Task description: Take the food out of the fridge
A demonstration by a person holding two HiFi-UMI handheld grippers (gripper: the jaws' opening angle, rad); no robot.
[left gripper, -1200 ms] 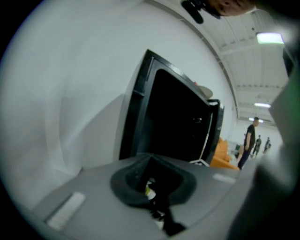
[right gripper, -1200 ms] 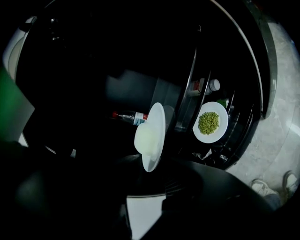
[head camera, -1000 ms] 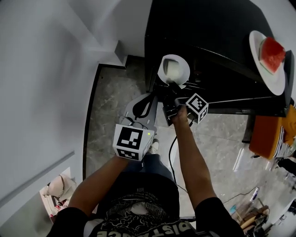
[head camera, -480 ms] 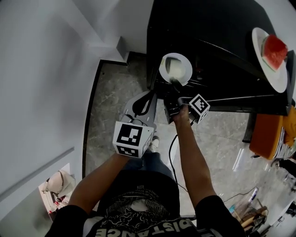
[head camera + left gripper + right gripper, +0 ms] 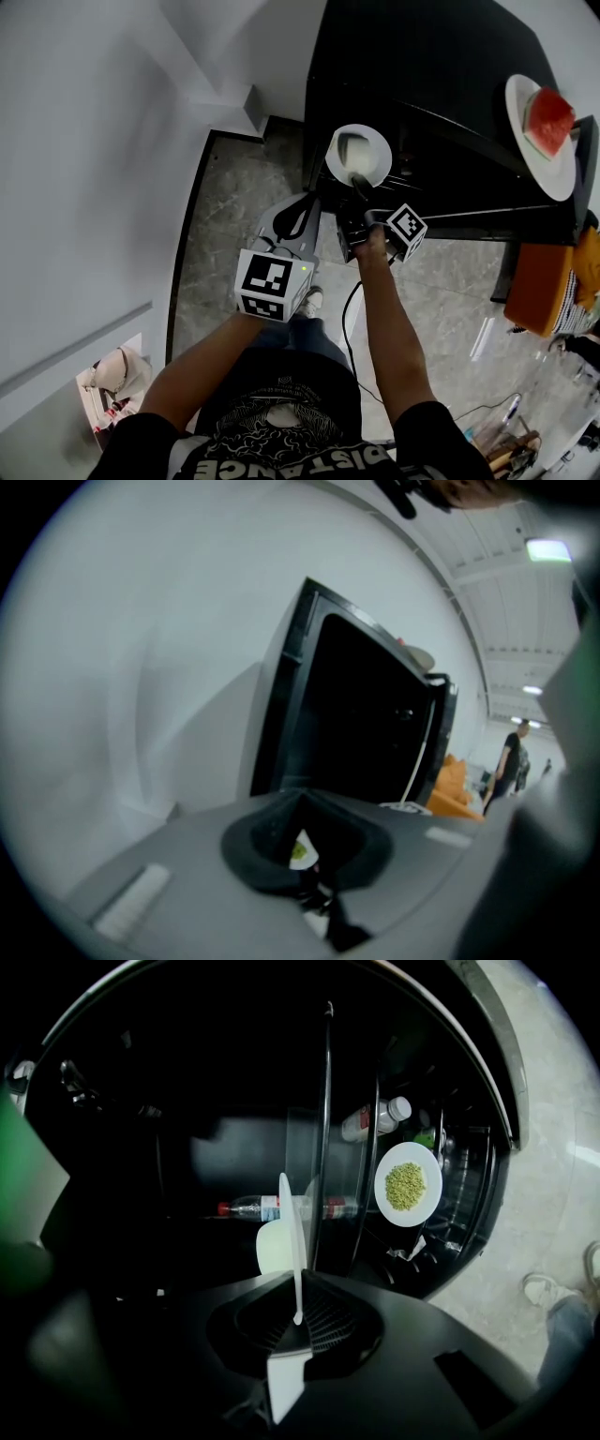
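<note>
right gripper (image 5: 298,1313) (just closing), plate (image 5: 376,162) rim pinched

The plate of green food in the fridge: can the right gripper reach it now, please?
Probably not: the right gripper has just been closing its jaws on a white plate's rim, so it is occupied, though nothing seems to block the plate of green food.

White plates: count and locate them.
3. One round white plate between the right gripper's jaws, which have just been closing on it; one with red watermelon atop the black fridge; one with green food inside. Others possibly hidden.
</note>
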